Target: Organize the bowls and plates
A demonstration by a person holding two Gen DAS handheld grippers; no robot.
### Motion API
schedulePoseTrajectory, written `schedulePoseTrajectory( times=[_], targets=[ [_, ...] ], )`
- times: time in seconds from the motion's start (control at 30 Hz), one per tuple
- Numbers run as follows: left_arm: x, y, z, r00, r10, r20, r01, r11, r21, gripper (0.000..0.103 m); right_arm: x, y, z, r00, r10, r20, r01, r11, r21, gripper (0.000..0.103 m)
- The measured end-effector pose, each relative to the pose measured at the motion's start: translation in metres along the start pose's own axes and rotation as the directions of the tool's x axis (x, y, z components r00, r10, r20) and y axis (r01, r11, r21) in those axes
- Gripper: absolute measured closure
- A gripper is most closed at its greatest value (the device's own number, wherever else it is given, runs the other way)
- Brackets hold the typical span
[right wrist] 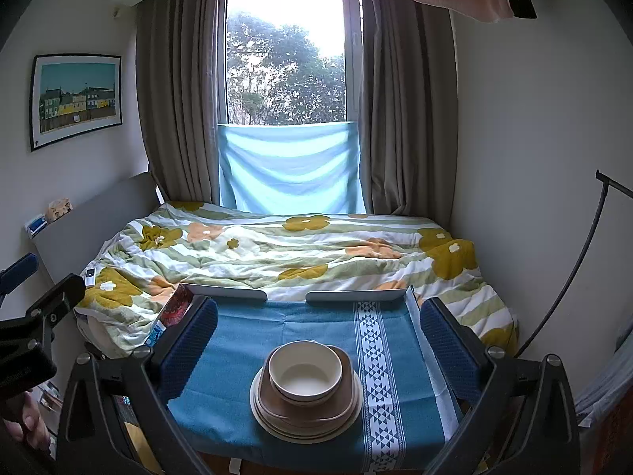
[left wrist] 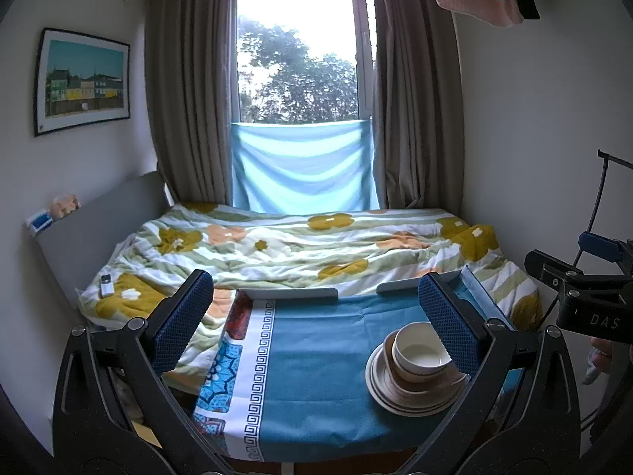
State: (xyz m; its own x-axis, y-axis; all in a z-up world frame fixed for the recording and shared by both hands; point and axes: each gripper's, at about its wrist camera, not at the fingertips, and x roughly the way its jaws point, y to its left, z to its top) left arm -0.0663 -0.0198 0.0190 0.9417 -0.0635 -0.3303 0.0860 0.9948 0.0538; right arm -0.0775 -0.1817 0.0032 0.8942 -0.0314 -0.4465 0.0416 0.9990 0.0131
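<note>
A stack of dishes stands on a small table with a blue cloth [right wrist: 237,396]. A cream bowl [right wrist: 305,372] sits on top, inside another bowl, on a brown square plate [right wrist: 348,380] and several cream round plates [right wrist: 277,423]. In the left wrist view the stack [left wrist: 415,376] is at the right, just in front of the right finger. My left gripper [left wrist: 316,316] is open and empty, held above the table. My right gripper [right wrist: 316,336] is open and empty, with the stack centred between its fingers, lower in the view.
A bed with a flowered quilt [right wrist: 296,253] lies behind the table, with a remote [left wrist: 106,285] on its left side. A curtained window [right wrist: 285,59] is at the back. A grey headboard [left wrist: 99,229] runs along the left wall.
</note>
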Motion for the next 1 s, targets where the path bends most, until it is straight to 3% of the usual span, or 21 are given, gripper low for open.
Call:
schedulePoseTrajectory(
  times=[1.0],
  targets=[
    [-0.002, 0.012, 0.001, 1.0, -0.008, 0.023, 0.008, 1.0, 0.003, 0.0, 0.0, -0.004, 0.0, 1.0, 0.002, 0.004, -0.002, 1.0, 0.007, 0.001]
  ],
)
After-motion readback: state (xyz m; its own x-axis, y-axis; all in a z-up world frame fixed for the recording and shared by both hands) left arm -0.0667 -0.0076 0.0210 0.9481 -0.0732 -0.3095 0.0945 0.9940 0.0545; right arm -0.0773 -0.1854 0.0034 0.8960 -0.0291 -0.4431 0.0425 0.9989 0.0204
